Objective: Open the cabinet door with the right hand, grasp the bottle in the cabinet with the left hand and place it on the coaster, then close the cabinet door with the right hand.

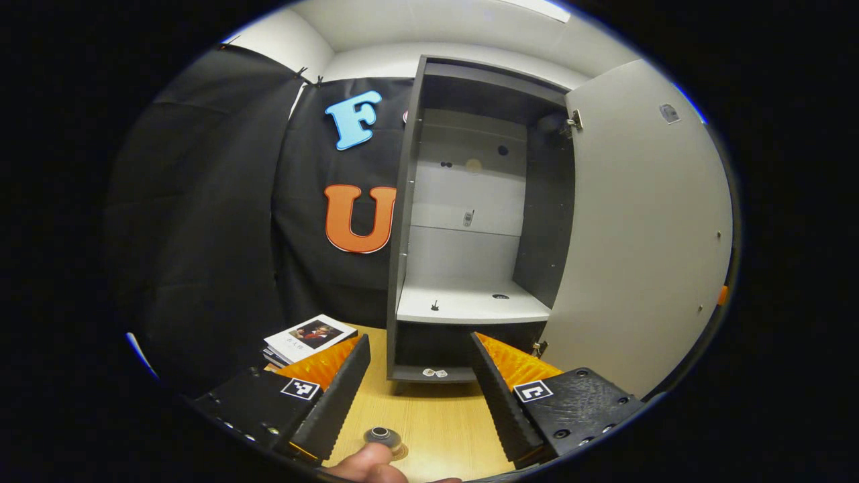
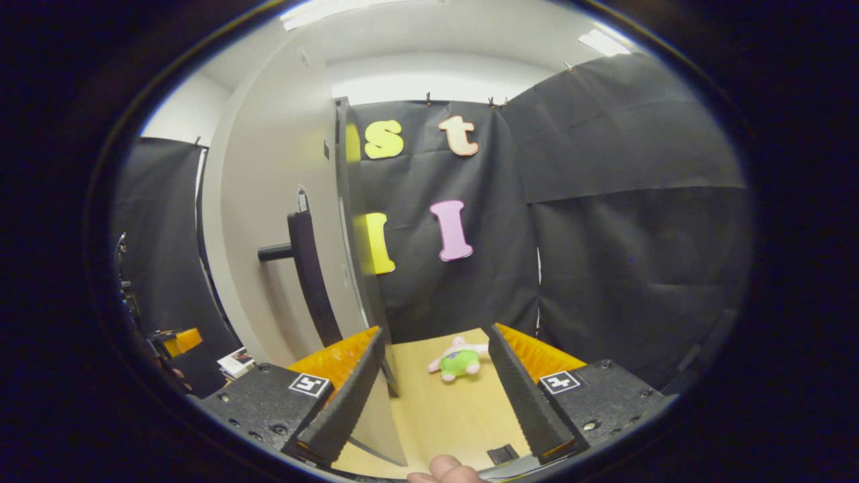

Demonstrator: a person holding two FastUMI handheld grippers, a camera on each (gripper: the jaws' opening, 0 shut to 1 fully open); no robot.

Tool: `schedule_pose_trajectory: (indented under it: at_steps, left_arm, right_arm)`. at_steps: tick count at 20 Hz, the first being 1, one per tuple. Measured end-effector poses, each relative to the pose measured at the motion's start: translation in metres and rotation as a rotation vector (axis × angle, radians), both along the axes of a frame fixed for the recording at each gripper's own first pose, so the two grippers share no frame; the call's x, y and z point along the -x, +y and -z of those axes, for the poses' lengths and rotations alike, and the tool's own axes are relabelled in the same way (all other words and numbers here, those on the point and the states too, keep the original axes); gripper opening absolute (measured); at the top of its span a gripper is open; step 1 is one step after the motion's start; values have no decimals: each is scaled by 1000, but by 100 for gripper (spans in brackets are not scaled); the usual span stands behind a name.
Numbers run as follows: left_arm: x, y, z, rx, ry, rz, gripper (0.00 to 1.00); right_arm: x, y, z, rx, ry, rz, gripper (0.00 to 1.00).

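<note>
- While the cabinet door (image 1: 644, 228) stands swung wide at 3 o'clock in the left gripper view, the cabinet (image 1: 470, 221) interior lies open to the camera: pale back panels, a white shelf (image 1: 470, 305) low down, dark side walls.
- Bottle (image 1: 381, 436): only a dark round cap with a bit of the body shows, at 6 o'clock in the left gripper view, on the wooden surface (image 1: 429, 409) between the fingers of the left claw (image 1: 419, 389). Whether a coaster lies under it cannot be told.
- Left claw: fingers spread wide, nothing between the pads; bottle sits near the base of the gap, apart from both fingers as far as can be seen.
- A fingertip (image 1: 366, 463) shows at the bottom edge, just beside the bottle cap.
- Small stack of booklets (image 1: 309, 339) at 8 o'clock on the surface, left of the cabinet.
- Right gripper view: right claw (image 2: 436, 382) spread open, empty. Door's outer face at 10 o'clock, with a dark bar handle (image 2: 305, 275) standing off it; door edge passes just beside the left finger, contact cannot be told.
- Plush toy (image 2: 458, 361), green and pink, lies on the surface at 6 o'clock beyond the fingers, well apart from them.
</note>
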State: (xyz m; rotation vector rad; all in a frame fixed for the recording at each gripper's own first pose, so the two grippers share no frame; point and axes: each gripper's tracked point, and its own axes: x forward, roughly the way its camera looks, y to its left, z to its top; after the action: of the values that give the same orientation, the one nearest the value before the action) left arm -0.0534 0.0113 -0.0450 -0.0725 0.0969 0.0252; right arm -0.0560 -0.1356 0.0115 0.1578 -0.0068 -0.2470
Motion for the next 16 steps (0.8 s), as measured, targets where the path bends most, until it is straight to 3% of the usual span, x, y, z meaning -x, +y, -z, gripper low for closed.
schedule_pose_trajectory:
  at_steps: [2, 5, 14, 16]
  left_arm:
    - [4, 7, 0, -5, -1, -2, 89]
    - [7, 24, -7, -30, -30, -21, 89]
    - [29, 77, 2, -48, -17, -75, 89]
    - [33, 86, 1, -47, -20, -83, 89]
  right_arm:
    - [0, 2, -5, -11, -18, 1, 99]
    - [-2, 12, -5, -11, -25, -9, 93]
    - [-8, 92, -4, 32, -25, -146, 92]
    - [-13, 108, -2, 39, -26, -175, 98]
